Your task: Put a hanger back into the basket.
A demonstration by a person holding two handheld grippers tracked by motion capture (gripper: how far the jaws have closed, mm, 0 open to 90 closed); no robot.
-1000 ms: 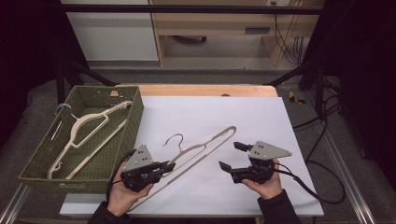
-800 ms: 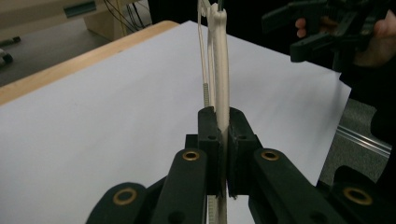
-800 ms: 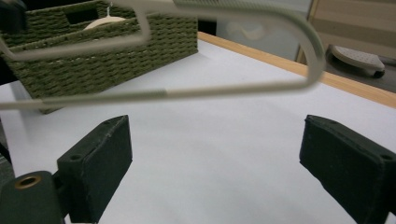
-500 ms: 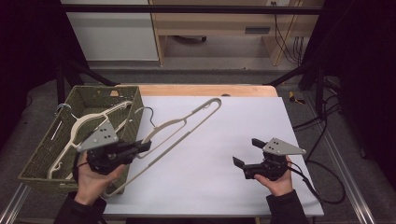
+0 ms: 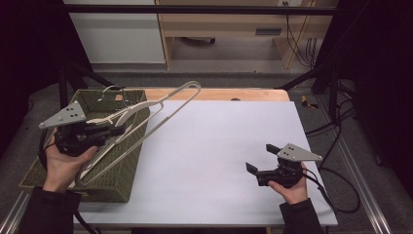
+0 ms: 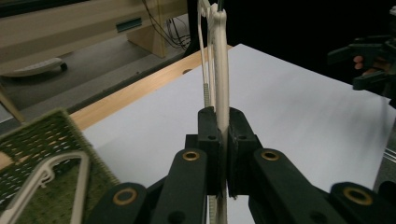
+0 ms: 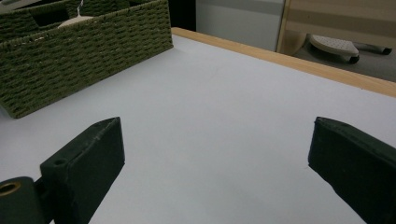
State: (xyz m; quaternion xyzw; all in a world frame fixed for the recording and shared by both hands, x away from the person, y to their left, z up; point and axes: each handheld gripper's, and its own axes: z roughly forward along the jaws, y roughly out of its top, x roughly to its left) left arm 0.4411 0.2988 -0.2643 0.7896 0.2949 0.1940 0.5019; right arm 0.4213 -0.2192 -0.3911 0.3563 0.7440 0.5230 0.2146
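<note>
Cream hanger [image 5: 146, 114] clamped between left gripper [image 5: 109, 129] jaws, above woven basket [image 5: 124, 170]: lower it level inside; right gripper [image 5: 259, 165] jaws wide, idle over tabletop [image 5: 219, 146].

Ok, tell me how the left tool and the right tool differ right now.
The left tool is shut on the cream hanger; the right tool is open and holds nothing. The left tool is raised over the green woven basket at the table's left edge, while the right tool sits low over the bare white tabletop. Both are black, two-jawed, carry a grey three-cornered plate, and are each held in one hand.
</note>
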